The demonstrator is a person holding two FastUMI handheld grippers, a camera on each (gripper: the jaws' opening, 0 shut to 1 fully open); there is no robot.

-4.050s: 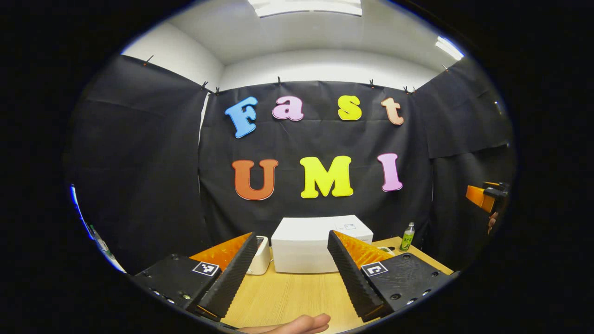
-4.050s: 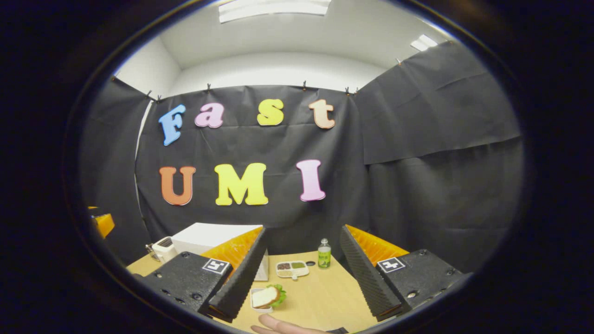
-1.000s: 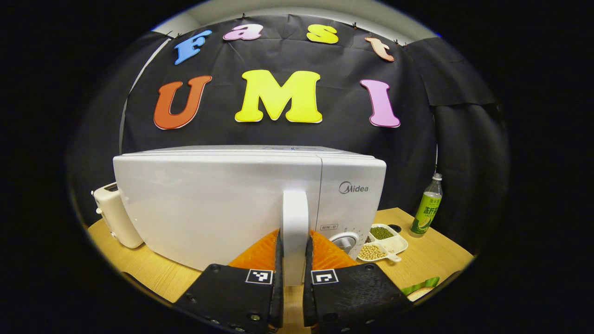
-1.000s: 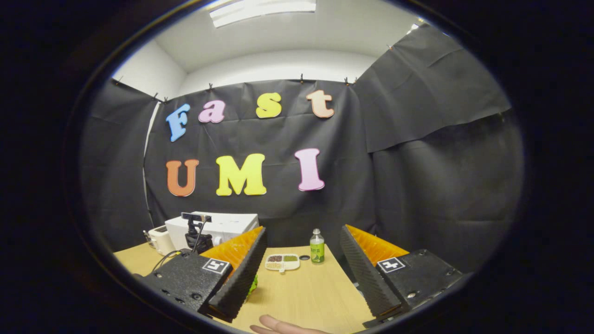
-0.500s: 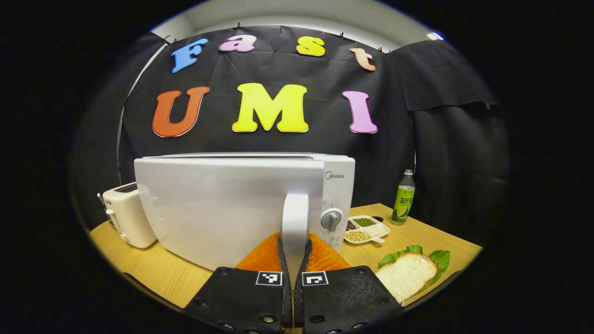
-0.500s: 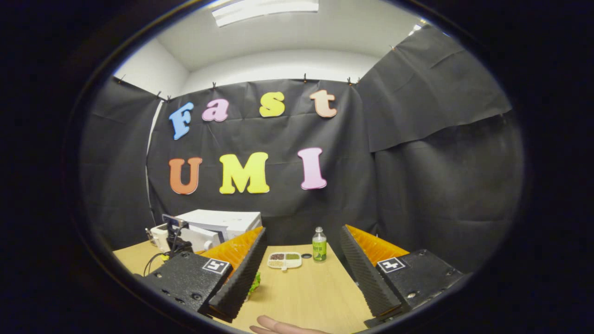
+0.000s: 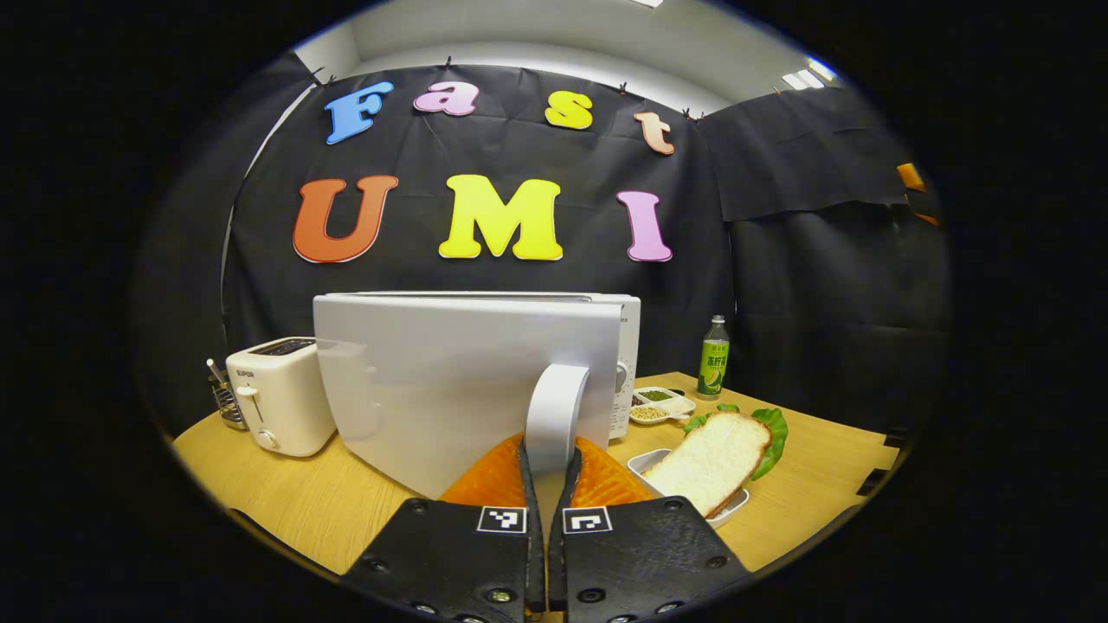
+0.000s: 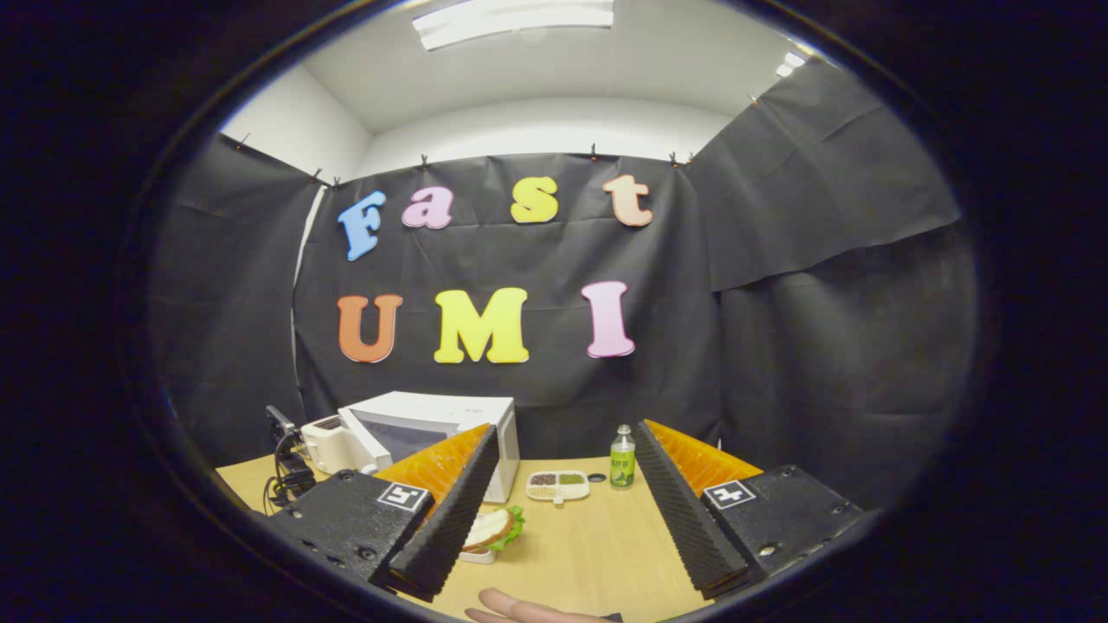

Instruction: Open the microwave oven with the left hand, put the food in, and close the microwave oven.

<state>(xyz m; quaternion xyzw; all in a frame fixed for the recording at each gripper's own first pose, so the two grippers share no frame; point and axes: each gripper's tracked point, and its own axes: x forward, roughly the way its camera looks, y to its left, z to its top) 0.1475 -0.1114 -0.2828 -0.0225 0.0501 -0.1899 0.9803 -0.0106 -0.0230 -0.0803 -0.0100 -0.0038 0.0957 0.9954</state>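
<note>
Left hand-held gripper (image 7: 549, 450): pinching the door handle (image 7: 554, 407) at lower centre of the left gripper view, both fingers pressed on it.
Microwave door (image 7: 459, 381): part-way swung out, centre frame, hiding the cavity; microwave oven (image 8: 433, 433) at lower left of the right gripper view, door ajar.
Advice: follow the hinge arc, no straight tug; hold the pinch firm and square to avoid slipping; open wide enough for the dish.
Right hand-held gripper (image 8: 558, 493): spread wide, empty, lower centre of its own view.
Food (image 7: 711, 459): bread on lettuce in a white dish, lower right on the table (image 7: 286, 493), just beside the door's free edge; sweeping past it a likely risk.
</note>
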